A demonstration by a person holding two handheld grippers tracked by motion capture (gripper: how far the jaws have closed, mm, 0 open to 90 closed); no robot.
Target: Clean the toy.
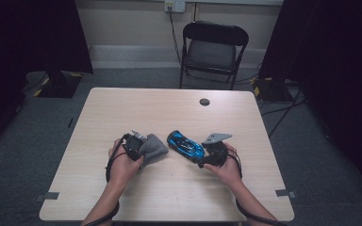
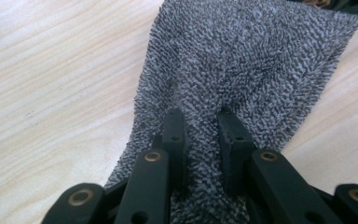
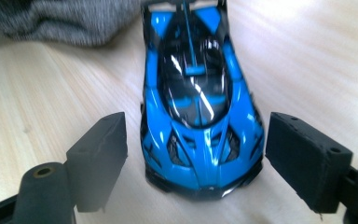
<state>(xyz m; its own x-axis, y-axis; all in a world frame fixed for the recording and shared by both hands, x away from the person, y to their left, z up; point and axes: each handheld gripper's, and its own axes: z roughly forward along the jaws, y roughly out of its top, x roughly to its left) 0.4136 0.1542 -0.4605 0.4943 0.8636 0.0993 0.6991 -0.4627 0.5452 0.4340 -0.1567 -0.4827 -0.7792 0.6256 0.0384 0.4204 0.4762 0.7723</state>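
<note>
- The left gripper (image 2: 200, 123) has its jaws pinched tight on a fold of the grey cloth (image 2: 242, 65), which otherwise lies slack on the table (image 1: 169, 188).
- The right gripper (image 3: 193, 154) stands wide open, one pad on either side of the blue toy car (image 3: 198, 107) with a gap on both sides; it holds nothing.
- From above, the car (image 1: 185, 144) rests on the table right of centre, with the cloth (image 1: 153, 147) just to its left.
- I'd worry the car could roll or skid, since it sits on its wheels and nothing pins it; a push from the cloth might send it off.
- The pinch takes only a small fold, so the cloth may slip free under a hard drag.
- The open pads could nudge the car askew if the hand drifts.
- I can read no brand, label or writing on the car, the cloth or the tools.
</note>
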